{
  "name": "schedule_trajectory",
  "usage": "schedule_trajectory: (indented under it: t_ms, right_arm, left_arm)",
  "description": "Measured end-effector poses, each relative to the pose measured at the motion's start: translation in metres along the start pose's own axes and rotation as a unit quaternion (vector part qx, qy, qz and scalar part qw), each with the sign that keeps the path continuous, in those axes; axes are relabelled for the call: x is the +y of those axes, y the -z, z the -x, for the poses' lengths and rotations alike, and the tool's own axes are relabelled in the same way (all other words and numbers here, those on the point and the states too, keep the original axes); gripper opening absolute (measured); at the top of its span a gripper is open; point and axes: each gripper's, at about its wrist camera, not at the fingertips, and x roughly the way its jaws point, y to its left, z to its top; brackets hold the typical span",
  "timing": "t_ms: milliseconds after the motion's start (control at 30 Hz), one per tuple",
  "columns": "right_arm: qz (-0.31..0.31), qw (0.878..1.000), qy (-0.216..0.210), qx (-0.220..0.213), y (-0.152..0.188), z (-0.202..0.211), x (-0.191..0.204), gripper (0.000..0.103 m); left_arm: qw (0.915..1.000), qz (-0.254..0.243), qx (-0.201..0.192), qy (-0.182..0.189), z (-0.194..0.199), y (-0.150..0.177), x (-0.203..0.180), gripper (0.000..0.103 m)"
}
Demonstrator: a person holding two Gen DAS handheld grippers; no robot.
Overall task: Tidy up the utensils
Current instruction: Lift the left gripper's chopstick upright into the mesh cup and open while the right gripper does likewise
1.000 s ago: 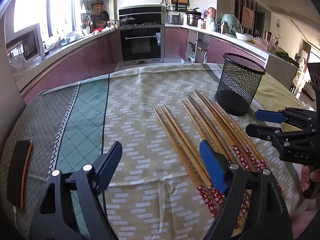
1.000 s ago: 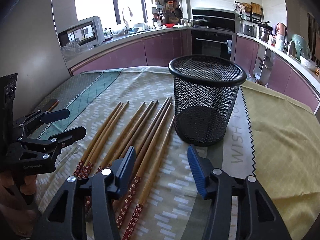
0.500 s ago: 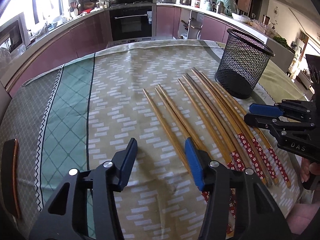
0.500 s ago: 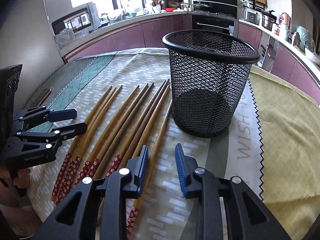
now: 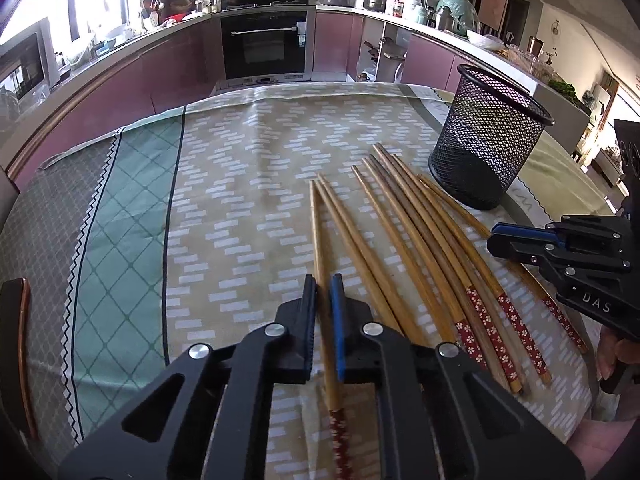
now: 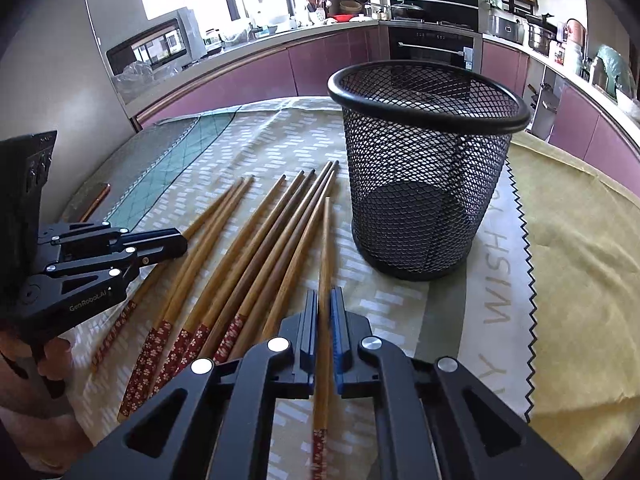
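Note:
Several wooden chopsticks (image 5: 416,240) with red flowered ends lie side by side on the tablecloth; they also show in the right wrist view (image 6: 256,256). My left gripper (image 5: 323,292) is shut on the leftmost chopstick (image 5: 318,236). My right gripper (image 6: 325,304) is shut on the rightmost chopstick (image 6: 326,240), close to the black mesh cup (image 6: 424,168). The cup stands upright and empty, at the right in the left wrist view (image 5: 486,140). Each gripper shows in the other's view: the right one (image 5: 520,240), the left one (image 6: 160,244).
A patterned tablecloth (image 5: 240,184) covers the round table. A dark phone-like object (image 5: 16,320) lies at the table's left edge. Kitchen counters and an oven (image 5: 264,44) stand behind the table.
Both grippers have moved down and forward to the chopsticks, and their jaws have closed, each on one chopstick.

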Motion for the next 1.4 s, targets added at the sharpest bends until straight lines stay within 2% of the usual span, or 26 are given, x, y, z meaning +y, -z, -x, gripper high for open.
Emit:
schedule_trajectory:
  t_ms: [200, 433, 733, 900, 1167, 1300, 1400]
  right_arm:
    - [0.004, 0.999, -0.031, -0.035, -0.003, 0.026, 0.000, 0.005]
    - [-0.008, 0.993, -0.069, -0.096, -0.011, 0.066, -0.009, 0.005]
    - [-0.019, 0.982, -0.093, -0.163, -0.027, 0.106, -0.021, 0.005]
    - [-0.014, 0.976, -0.091, -0.197, -0.044, 0.122, -0.025, 0.005]
    - [0.004, 0.967, -0.075, -0.244, -0.083, 0.152, -0.036, 0.005]
    - [0.006, 0.963, -0.065, -0.262, -0.100, 0.161, -0.047, 0.005]
    - [0.005, 0.961, -0.051, -0.270, -0.109, 0.162, -0.055, 0.005]
  left_arm:
    - [0.9997, 0.010, -0.012, 0.019, 0.018, 0.002, 0.005, 0.008]
    - [0.9955, 0.011, -0.055, 0.077, 0.055, -0.013, 0.005, 0.008]
    - [0.9814, 0.014, -0.118, 0.151, 0.104, -0.036, 0.001, 0.007]
    - [0.9719, 0.026, -0.160, 0.171, 0.122, -0.057, 0.000, 0.007]
    - [0.9553, 0.024, -0.223, 0.192, 0.139, -0.113, -0.021, 0.007]
    - [0.9513, 0.019, -0.239, 0.195, 0.139, -0.138, -0.034, 0.007]
    - [0.9517, 0.013, -0.238, 0.194, 0.132, -0.152, -0.043, 0.007]
